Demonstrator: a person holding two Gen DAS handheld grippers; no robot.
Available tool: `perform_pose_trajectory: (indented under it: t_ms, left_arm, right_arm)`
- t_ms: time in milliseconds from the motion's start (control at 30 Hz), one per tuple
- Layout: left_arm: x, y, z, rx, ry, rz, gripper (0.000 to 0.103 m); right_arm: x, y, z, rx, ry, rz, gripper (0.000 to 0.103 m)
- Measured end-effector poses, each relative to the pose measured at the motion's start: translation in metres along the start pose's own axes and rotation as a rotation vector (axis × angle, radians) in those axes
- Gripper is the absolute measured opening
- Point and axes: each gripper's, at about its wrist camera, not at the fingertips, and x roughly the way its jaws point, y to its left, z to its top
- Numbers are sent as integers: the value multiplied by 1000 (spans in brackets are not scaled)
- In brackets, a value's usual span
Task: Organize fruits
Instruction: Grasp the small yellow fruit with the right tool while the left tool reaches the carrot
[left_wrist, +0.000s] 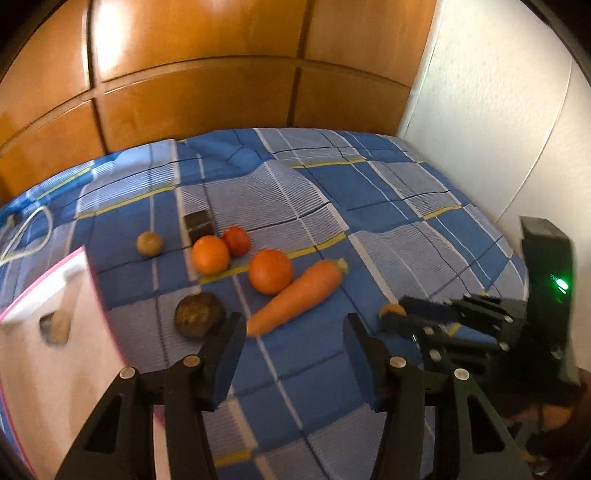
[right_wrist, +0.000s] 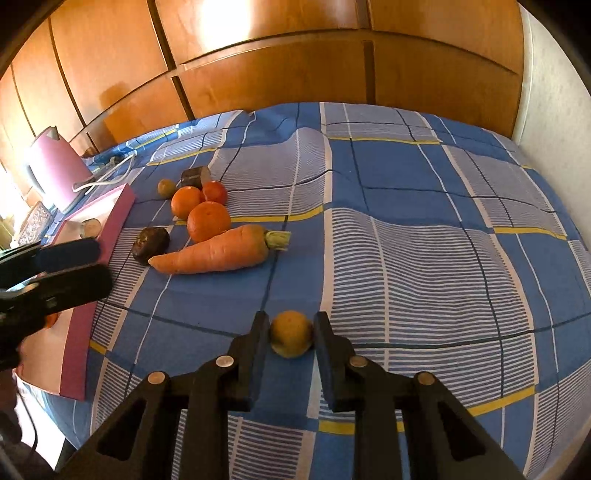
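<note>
My right gripper is shut on a small yellow-orange fruit above the blue checked cloth. It also shows in the left wrist view at the right. My left gripper is open and empty, close to the tip of the carrot. Behind the carrot lie two oranges, a red tomato, a small brownish fruit and a dark brown round fruit. A pink-rimmed white box stands at the left with a fruit inside.
A dark brown block sits behind the oranges. A white cable lies at the far left. A pink kettle stands beyond the box. Wooden cabinet doors and a white wall bound the cloth.
</note>
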Motion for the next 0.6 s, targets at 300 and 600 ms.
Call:
perform_pose_trajectory:
  t_ms: [300,600]
  left_arm:
    - [53,2,10,-44,128,-65,72]
    - [54,-13,8,4,163,-169,64]
  right_arm:
    - [-1,-5,1,3,9,26,25]
    - [-1,-8,1,-4,6,42,25]
